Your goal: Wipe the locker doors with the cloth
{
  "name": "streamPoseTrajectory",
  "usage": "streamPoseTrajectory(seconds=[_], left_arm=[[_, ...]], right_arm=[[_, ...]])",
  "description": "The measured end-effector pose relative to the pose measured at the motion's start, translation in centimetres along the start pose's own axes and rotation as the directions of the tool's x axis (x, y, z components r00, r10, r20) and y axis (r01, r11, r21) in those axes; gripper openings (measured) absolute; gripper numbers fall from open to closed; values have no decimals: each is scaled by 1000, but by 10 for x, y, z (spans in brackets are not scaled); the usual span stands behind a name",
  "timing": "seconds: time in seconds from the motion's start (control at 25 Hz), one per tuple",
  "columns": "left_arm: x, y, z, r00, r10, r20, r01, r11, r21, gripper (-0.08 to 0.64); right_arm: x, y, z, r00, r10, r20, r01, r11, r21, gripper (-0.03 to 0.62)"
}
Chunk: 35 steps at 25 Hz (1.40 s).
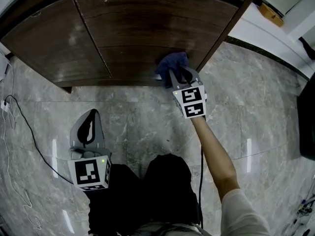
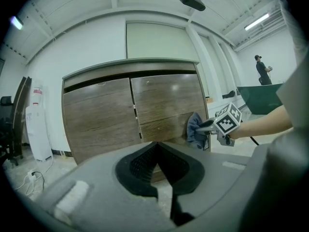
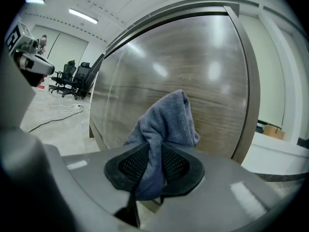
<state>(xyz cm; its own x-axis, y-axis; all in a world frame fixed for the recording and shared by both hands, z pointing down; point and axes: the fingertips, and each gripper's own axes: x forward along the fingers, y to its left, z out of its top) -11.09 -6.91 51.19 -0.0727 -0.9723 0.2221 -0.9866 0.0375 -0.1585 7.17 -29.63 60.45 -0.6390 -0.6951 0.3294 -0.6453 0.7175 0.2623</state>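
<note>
The locker has two dark wood doors, a left door (image 1: 54, 38) and a right door (image 1: 157, 23). A blue cloth (image 1: 172, 64) is pressed against the lower right part of the right door, near its right edge. My right gripper (image 1: 177, 76) is shut on the cloth, arm stretched forward. In the right gripper view the cloth (image 3: 166, 117) bunches up out of the right gripper (image 3: 155, 151) and touches the door (image 3: 193, 62). My left gripper (image 1: 88, 128) hangs low over the floor, well short of the locker, shut on nothing. From the left gripper (image 2: 156, 146) view, the cloth (image 2: 194, 129) shows on the right door (image 2: 164, 100).
Grey marble floor (image 1: 138, 127) lies in front of the locker. A black cable (image 1: 19, 117) trails across the floor at left. A water dispenser (image 2: 36, 124) stands left of the locker. Office chairs (image 3: 72, 76) stand far off, and a person (image 2: 263, 69) stands in the distance.
</note>
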Motion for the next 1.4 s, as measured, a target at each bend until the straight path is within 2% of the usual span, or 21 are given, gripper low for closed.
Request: streamPoseTrajectory(seconds=[0.36, 1.4], left_arm=[[-3, -1, 5, 1000, -13, 12, 13, 1000, -22, 0], [-9, 7, 3, 1000, -15, 27, 16, 999, -37, 0]], right_arm=[[-17, -11, 76, 996, -15, 86, 20, 998, -56, 81], [-36, -22, 166, 977, -34, 211, 55, 994, -98, 81]])
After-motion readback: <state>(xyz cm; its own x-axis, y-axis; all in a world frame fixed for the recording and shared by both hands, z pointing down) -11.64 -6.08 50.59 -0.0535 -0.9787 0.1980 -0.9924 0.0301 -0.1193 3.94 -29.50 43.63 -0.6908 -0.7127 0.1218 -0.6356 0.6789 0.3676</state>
